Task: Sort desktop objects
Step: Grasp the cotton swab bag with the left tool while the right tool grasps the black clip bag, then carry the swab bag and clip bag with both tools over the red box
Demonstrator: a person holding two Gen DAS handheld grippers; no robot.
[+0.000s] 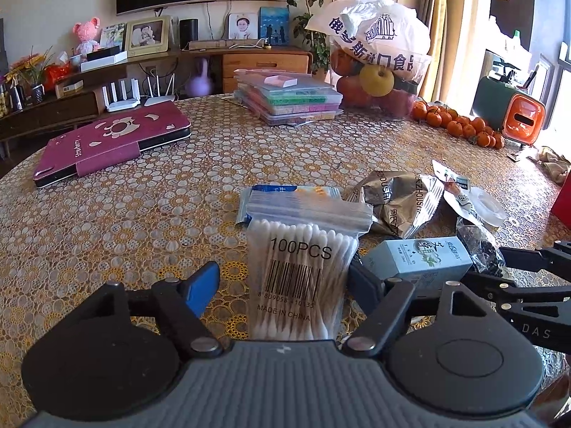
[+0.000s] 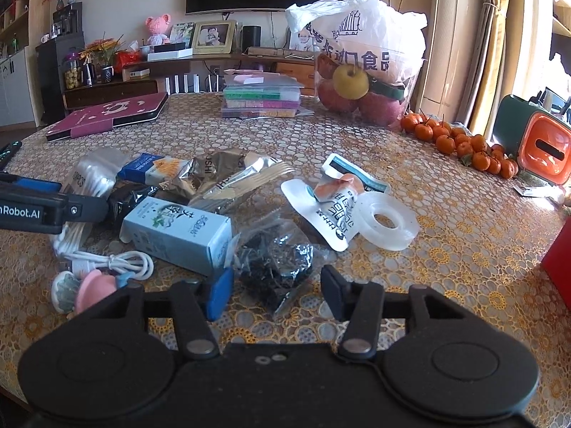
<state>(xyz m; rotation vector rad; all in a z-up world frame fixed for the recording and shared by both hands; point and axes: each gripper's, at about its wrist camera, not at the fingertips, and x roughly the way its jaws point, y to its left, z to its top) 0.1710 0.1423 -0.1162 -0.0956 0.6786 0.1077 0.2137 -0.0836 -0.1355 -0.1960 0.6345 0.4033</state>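
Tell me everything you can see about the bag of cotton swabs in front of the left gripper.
The cotton swab bag is a clear plastic zip-top pouch, packed with white-tipped swabs on pale sticks. Black print reads "100PCS" over a barcode and "MADE IN CHINA". It lies on the patterned tablecloth between the open fingers of the left hand-held gripper, its sealed top pointing away and overlapping a blue-and-white packet. Whether the fingers touch it is unclear.

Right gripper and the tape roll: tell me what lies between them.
In the right wrist view, the clear bag of dark bits lies ahead of the right gripper, between its open jaws; then bare tablecloth up to the tape roll.
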